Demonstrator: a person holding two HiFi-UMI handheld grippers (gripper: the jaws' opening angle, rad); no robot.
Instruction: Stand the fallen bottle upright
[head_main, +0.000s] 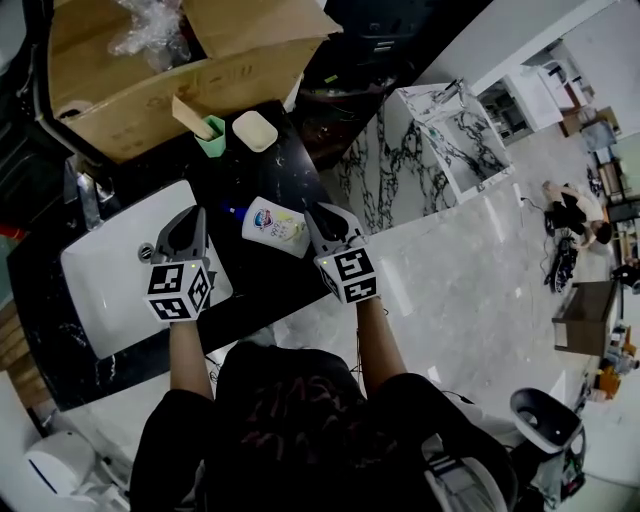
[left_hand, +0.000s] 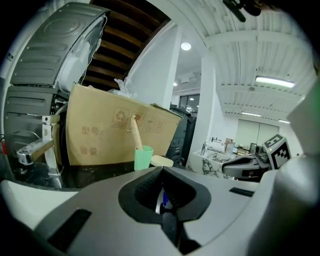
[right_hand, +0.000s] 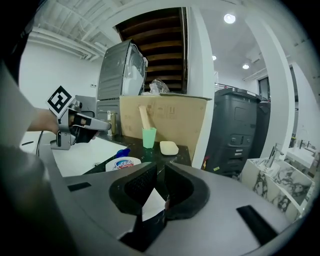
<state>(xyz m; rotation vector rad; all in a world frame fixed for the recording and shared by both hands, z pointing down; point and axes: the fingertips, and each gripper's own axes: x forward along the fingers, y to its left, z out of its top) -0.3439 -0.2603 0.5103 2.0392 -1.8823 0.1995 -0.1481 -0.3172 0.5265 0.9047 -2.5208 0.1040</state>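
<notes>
The bottle (head_main: 273, 226) lies on its side on the black counter (head_main: 262, 285), white with a colourful label and a blue cap (head_main: 235, 212) pointing toward the sink. My left gripper (head_main: 191, 216) hovers over the basin's right edge, just left of the cap, its jaws shut and empty. My right gripper (head_main: 316, 213) sits just right of the bottle's base, open by a narrow gap with nothing in it. In the right gripper view the bottle (right_hand: 123, 163) lies ahead and left of the right gripper (right_hand: 160, 172). The left gripper (left_hand: 161, 172) hides most of the bottle in its own view.
A white sink basin (head_main: 105, 285) with a faucet (head_main: 84, 196) lies at the left. Behind the bottle stand a green cup (head_main: 212, 133) holding a wooden stick, a cream soap dish (head_main: 255, 130) and a large cardboard box (head_main: 150, 95). The counter edge drops to the floor on the right.
</notes>
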